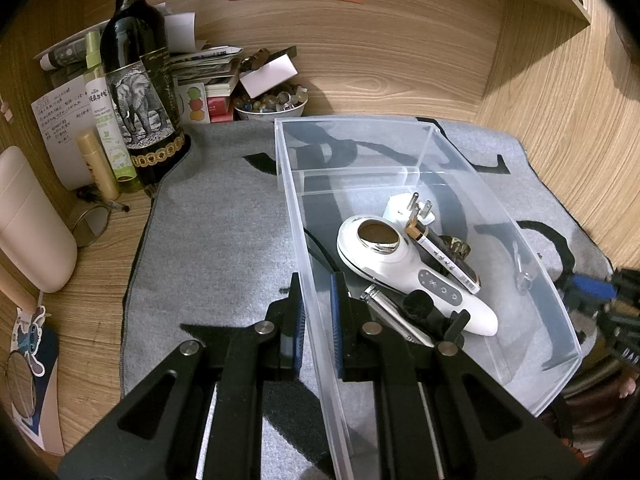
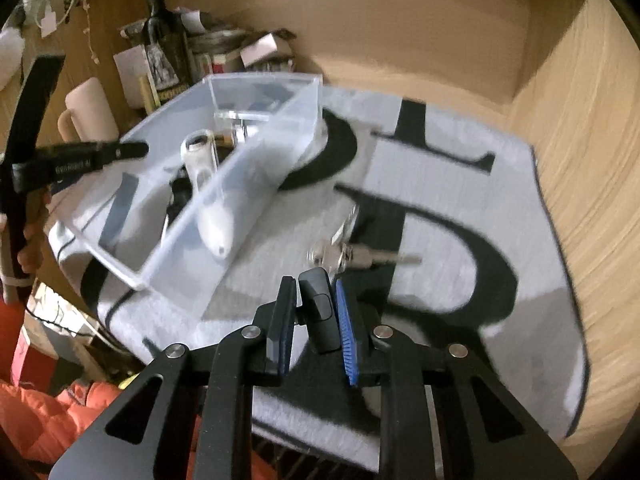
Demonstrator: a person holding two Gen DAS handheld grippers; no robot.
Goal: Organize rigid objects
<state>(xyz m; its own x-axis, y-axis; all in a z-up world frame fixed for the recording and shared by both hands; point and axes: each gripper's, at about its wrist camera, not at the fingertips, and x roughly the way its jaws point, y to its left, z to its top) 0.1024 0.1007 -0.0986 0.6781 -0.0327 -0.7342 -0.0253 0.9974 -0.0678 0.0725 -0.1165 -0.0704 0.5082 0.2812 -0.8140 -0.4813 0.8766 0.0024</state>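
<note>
Clear rigid plastic bin (image 1: 424, 148), thin-walled, rectangular, with one cross divider, set on a grey felt mat (image 1: 208, 216) printed with big black letters; mat spread over a pale wood-grain bench (image 1: 96, 280) walled by the same wood at 12 and 3 o'clock.

Left gripper (image 1: 316, 292) clenched on the bin's near long wall, one blue-padded finger outside and one inside.

In the bin's larger compartment: glossy white handheld device (image 1: 404, 268) with an oval metal head and grey button panel, white two-pin plug (image 1: 408, 208) at its 12 o'clock, slim box with gold cap (image 1: 440, 260) lying across it, chrome tube (image 1: 392, 312) at 7 o'clock.

Right gripper (image 2: 316, 308) grasping a small black matte clip-like piece (image 2: 320, 312) between blue ribbed fingers, clear of the mat, well apart from the bin at its 10 o'clock. Metal keys (image 2: 352, 258) just beyond the fingertips at 12 o'clock, on the mat; view blurred.

Clutter at 10 o'clock of the bin: dark wine bottle (image 1: 140, 80) with elephant label, bowl of beads (image 1: 272, 106), papers. Open mat from 1 to 4 o'clock of the right fingers.
</note>
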